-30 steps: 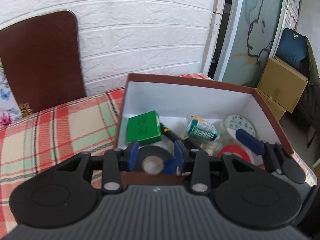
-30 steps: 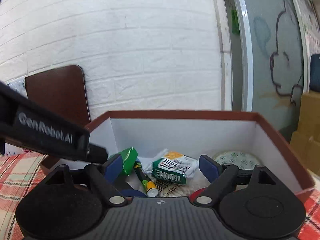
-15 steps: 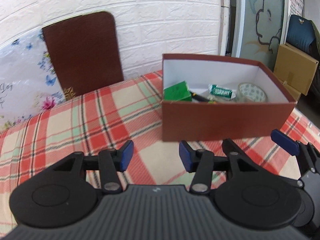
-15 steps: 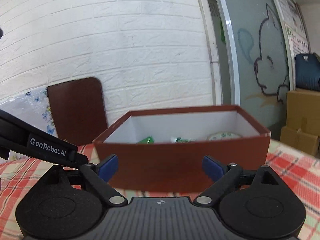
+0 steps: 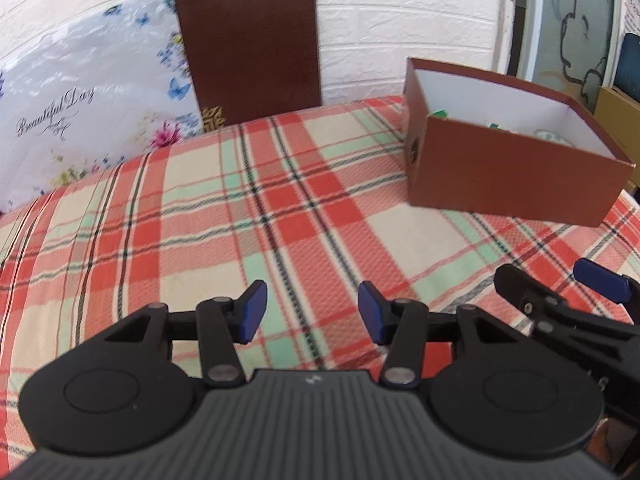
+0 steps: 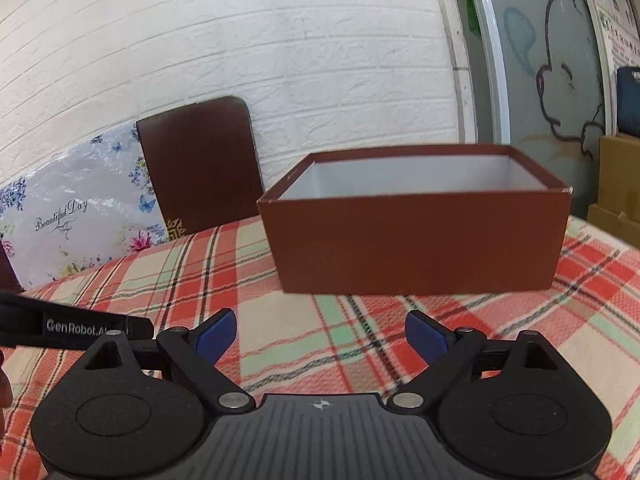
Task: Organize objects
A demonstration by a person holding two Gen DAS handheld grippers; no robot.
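A brown open box (image 5: 512,176) with a white inside stands on the plaid tablecloth at the right; it also shows in the right wrist view (image 6: 420,240). Only bits of a green item (image 5: 439,113) and a patterned round item (image 5: 551,136) show over its rim. My left gripper (image 5: 312,312) is open and empty, low over the cloth, well short of the box. My right gripper (image 6: 320,338) is open and empty, in front of the box; it shows at the right edge of the left wrist view (image 5: 560,284).
A brown leather-look panel (image 5: 248,48) and a flowered plastic bag (image 5: 80,92) lean against the white brick wall behind the table. Cardboard boxes (image 6: 618,184) stand on the floor beyond the table's right edge. The plaid cloth (image 5: 240,216) covers the table.
Both grippers have pulled back from over the box to low above the cloth. The black tape roll seen at the left gripper one second ago is no longer in view.
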